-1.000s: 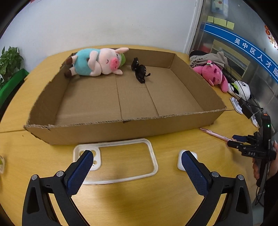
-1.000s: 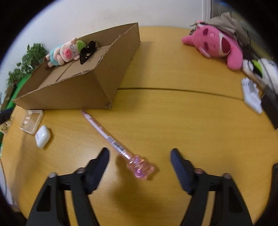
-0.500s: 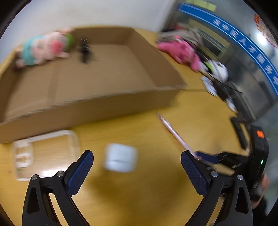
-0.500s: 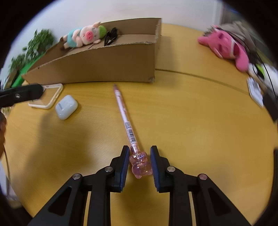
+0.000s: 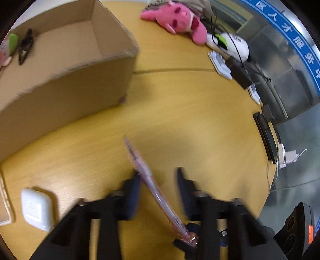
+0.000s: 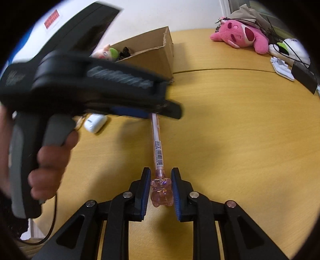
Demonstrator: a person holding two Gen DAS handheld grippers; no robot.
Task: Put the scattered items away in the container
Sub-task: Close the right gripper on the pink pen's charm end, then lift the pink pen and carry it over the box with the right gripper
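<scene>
The right gripper [image 6: 160, 187] has its fingers closed on the pink bear-shaped cap of the pen [image 6: 158, 144], pads pressed against both sides of the cap. The pen's barrel runs forward from the cap over the yellow bench [image 6: 230, 120], and its far end is hidden behind the left gripper's body, which crosses the right wrist view, held in a hand [image 6: 50, 160].

In the left wrist view, the left gripper [image 5: 158, 180] has its fingers part open with a clear gap between them. The pen [image 5: 144, 172] passes through that gap, close against the left finger; motion blur makes it impossible to tell whether the pad touches it. The right finger stands clear of the pen.

The cardboard box [image 5: 84, 84] sits on the bench beyond the pen, open at the top. At its far end lie a plush pig [image 6: 104, 52], only partly in view, and a small black object [image 5: 25, 47] just beside it. The rest of the box floor that shows is bare cardboard.

Outside the box, a white earbud case [image 5: 37, 210] lies on the bench left of the left gripper, and a clear phone case [image 5: 5, 200] lies at the frame's left edge, near it. A pink plush [image 5: 176, 18] lies at the bench's far side, well apart from the box, with a white plush [image 5: 236, 46] and cables beside it.
</scene>
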